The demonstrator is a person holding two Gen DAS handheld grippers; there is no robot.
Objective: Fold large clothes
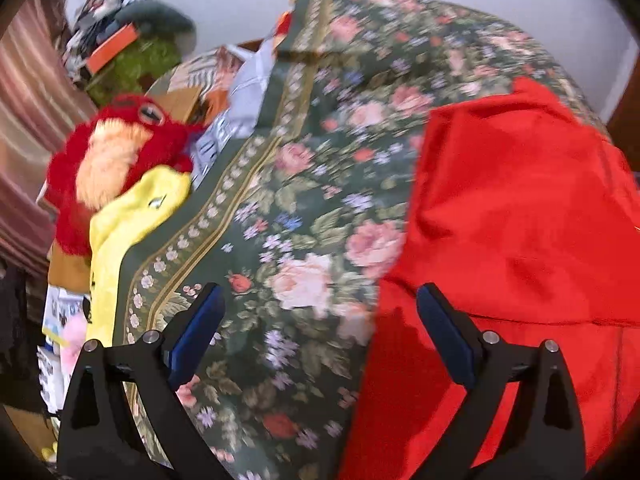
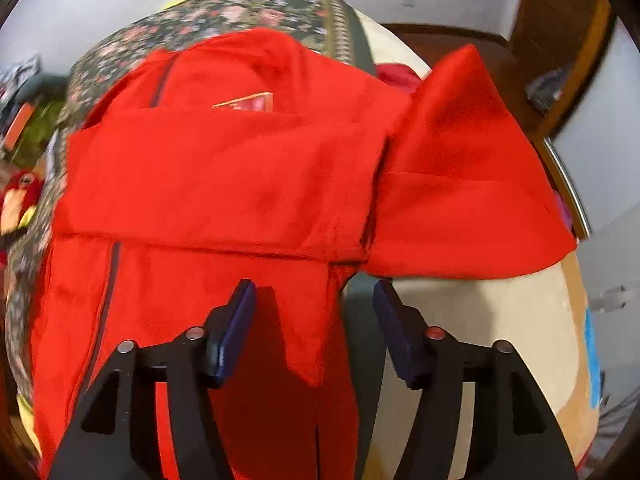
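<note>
A large red fleece garment lies on a green floral bedspread. One sleeve is folded across its body, and the other sleeve sticks out to the right. A dark zipper line runs down its left side. The garment also fills the right of the left wrist view. My left gripper is open and empty above the bedspread, beside the garment's left edge. My right gripper is open and empty, just above the garment's lower right edge.
A red and yellow plush toy and a yellow cloth lie left of the bedspread, with a cluttered pile behind. A cream blanket lies right of the garment. A wooden door frame stands at far right.
</note>
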